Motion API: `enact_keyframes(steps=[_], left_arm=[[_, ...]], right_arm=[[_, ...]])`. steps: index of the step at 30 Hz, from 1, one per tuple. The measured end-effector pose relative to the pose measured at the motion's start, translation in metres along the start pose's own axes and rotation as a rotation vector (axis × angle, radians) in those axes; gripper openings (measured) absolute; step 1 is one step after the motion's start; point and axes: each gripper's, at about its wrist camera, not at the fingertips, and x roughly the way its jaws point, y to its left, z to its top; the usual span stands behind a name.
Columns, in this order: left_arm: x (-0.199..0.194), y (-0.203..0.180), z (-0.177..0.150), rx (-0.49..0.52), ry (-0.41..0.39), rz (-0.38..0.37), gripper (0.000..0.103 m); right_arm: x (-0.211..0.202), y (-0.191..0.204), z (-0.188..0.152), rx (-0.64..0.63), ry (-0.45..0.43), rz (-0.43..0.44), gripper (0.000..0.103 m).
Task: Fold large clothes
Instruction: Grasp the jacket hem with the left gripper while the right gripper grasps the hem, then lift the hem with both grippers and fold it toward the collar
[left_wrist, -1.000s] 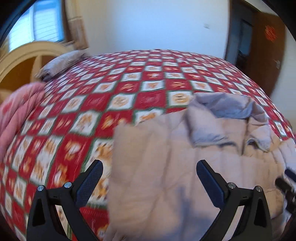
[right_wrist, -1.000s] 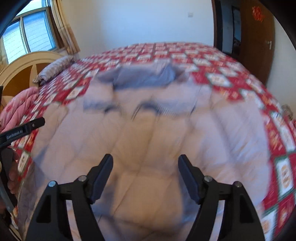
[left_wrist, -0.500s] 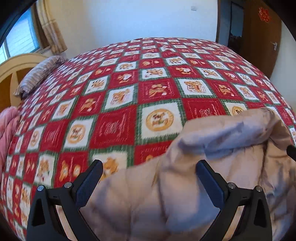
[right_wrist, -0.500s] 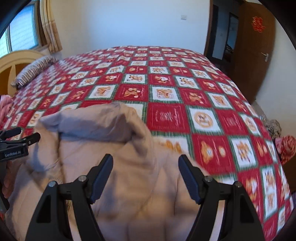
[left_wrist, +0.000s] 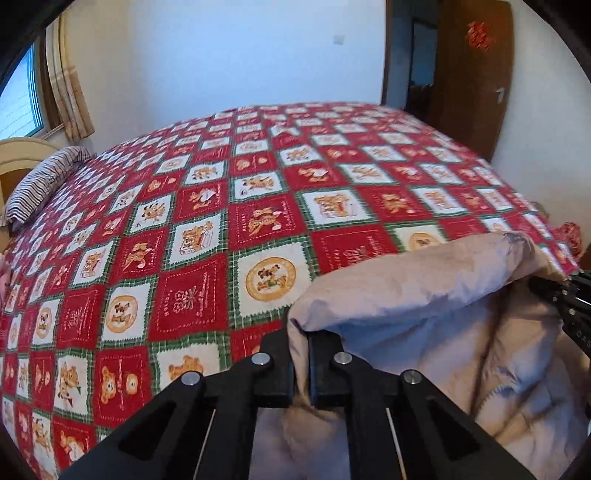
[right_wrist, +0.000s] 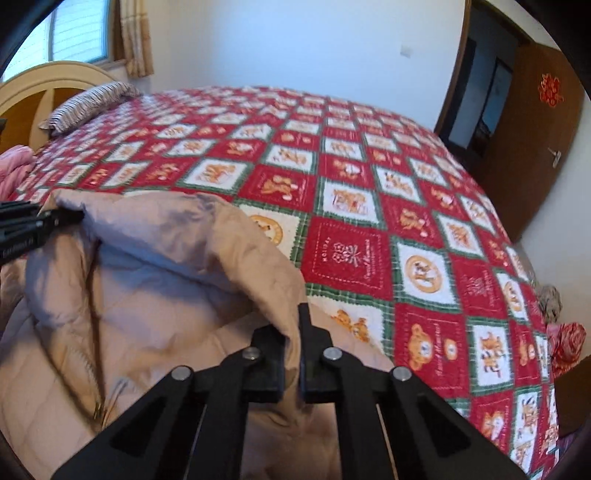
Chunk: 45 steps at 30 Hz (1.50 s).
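Note:
A large beige padded jacket (left_wrist: 424, 325) lies bunched at the near edge of the bed; it also shows in the right wrist view (right_wrist: 147, 288). My left gripper (left_wrist: 301, 341) is shut on the jacket's left upper edge. My right gripper (right_wrist: 293, 334) is shut on its right upper edge. The jacket's upper part hangs as a raised fold between the two grippers. Each gripper shows at the edge of the other's view, the right one in the left wrist view (left_wrist: 561, 295) and the left one in the right wrist view (right_wrist: 33, 221).
The bed carries a red, white and green patchwork quilt (left_wrist: 229, 206). A striped pillow (left_wrist: 40, 181) and a wooden headboard (right_wrist: 33, 88) are at the far left. Pink bedding (right_wrist: 14, 166) lies left. A brown door (right_wrist: 535, 122) stands at the right.
Both grippers were open over the jacket; now both are shut on its upper edge. The jacket's top has been pulled up toward the near edge.

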Motion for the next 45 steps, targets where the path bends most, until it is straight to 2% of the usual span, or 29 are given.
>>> enact_keyframes(steps=[5, 10, 13, 18, 19, 23, 26, 30, 32, 35, 38, 41, 45], left_arm=[[-0.012, 0.003, -0.035, 0.027, -0.004, 0.005, 0.003], [0.007, -0.004, -0.072, 0.050, 0.056, 0.030, 0.003], [0.007, -0.010, -0.073, 0.072, 0.058, 0.049, 0.003], [-0.021, -0.004, -0.064, 0.049, 0.020, 0.058, 0.004], [-0.033, -0.002, -0.062, 0.044, 0.001, 0.054, 0.004], [-0.069, 0.008, -0.058, 0.040, -0.062, 0.090, 0.004], [-0.087, 0.021, -0.049, -0.008, -0.121, 0.118, 0.004], [-0.062, 0.029, -0.016, -0.106, -0.094, 0.154, 0.004], [-0.042, 0.029, -0.007, -0.182, -0.051, 0.080, 0.004], [-0.012, 0.023, 0.002, -0.280, 0.007, -0.074, 0.004], [0.011, -0.002, 0.009, -0.232, 0.040, -0.087, 0.004], [0.032, -0.021, -0.001, -0.178, 0.097, -0.098, 0.004], [0.044, -0.026, -0.026, -0.128, 0.114, -0.083, 0.004]], right_arm=[[-0.019, 0.004, -0.026, -0.054, -0.017, 0.003, 0.004], [-0.002, 0.009, -0.046, -0.069, 0.047, -0.001, 0.003], [0.011, 0.012, -0.054, -0.087, 0.097, -0.045, 0.003], [0.007, 0.012, -0.051, -0.111, 0.101, -0.061, 0.005], [0.004, 0.011, -0.052, -0.113, 0.095, -0.061, 0.007], [-0.010, -0.001, -0.054, -0.101, 0.095, -0.058, 0.046], [-0.027, -0.008, -0.056, -0.096, 0.087, -0.054, 0.049], [-0.052, -0.019, -0.042, -0.017, 0.034, -0.028, 0.050], [-0.057, -0.023, -0.028, 0.071, 0.000, 0.012, 0.051], [-0.051, -0.021, -0.009, 0.200, -0.045, 0.077, 0.063], [-0.031, -0.013, 0.005, 0.264, -0.081, 0.109, 0.063], [-0.003, 0.000, 0.007, 0.280, -0.053, 0.132, 0.063], [0.025, 0.012, -0.010, 0.261, 0.019, 0.122, 0.060]])
